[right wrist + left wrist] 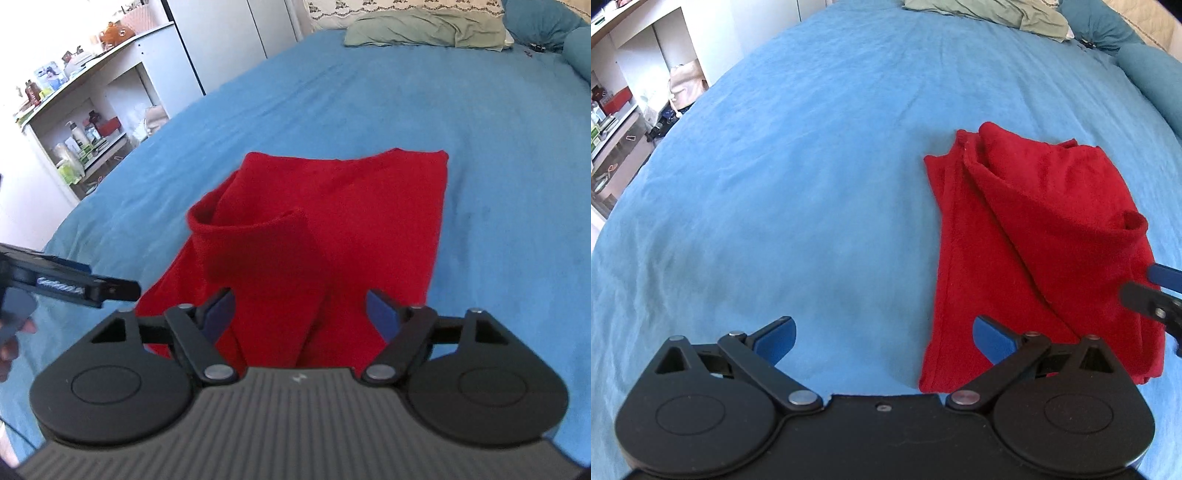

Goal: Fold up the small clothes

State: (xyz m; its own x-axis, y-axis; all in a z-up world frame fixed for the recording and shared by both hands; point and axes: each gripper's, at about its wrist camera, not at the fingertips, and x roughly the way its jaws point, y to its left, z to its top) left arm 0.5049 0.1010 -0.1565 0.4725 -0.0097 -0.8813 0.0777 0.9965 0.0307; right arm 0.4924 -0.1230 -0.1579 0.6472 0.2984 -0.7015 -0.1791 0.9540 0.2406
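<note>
I find my right gripper (301, 314) spread wide, gripping nothing, its blue pads either side of a raised fold of the one red garment (332, 221) without pressing it. My left gripper (884, 338) is equally wide and empty, just left of that garment. The garment lies partly folded on the blue bedsheet (775, 184); beyond it, one green pillow (424, 31).
</note>
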